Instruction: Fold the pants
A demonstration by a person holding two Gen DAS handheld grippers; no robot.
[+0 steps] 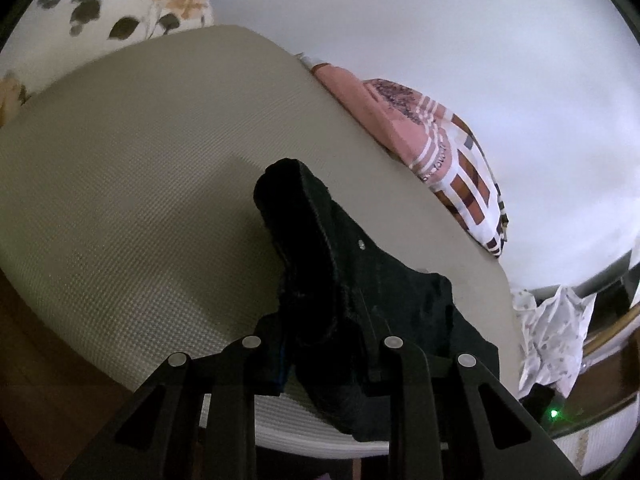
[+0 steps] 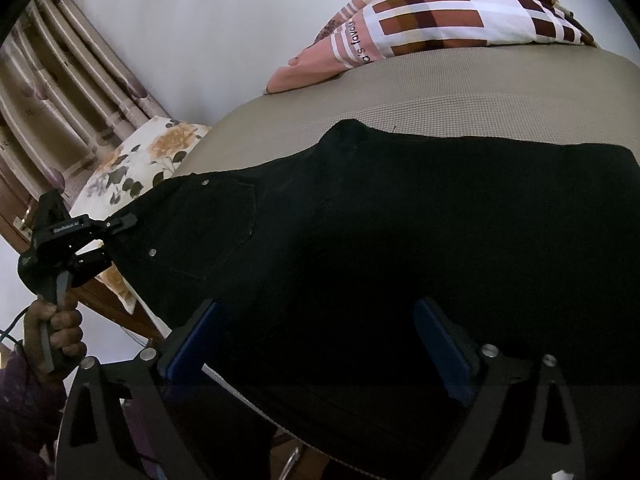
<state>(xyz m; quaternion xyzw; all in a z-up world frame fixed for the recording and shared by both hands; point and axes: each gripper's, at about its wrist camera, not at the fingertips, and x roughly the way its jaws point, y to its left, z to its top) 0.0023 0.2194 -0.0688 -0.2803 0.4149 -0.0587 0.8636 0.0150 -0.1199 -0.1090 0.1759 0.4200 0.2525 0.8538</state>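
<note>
Your left gripper is clamped on the waistband of the black pants lying on the mattress, ready to fold, while your right gripper hangs open over them.

A bed covered in beige waffle-textured fabric carries black pants, spread across its near half. At its far edge, toward one o'clock in the right wrist view, lies a pink-and-brown checked pillow; a floral pillow sits at nine o'clock.
</note>
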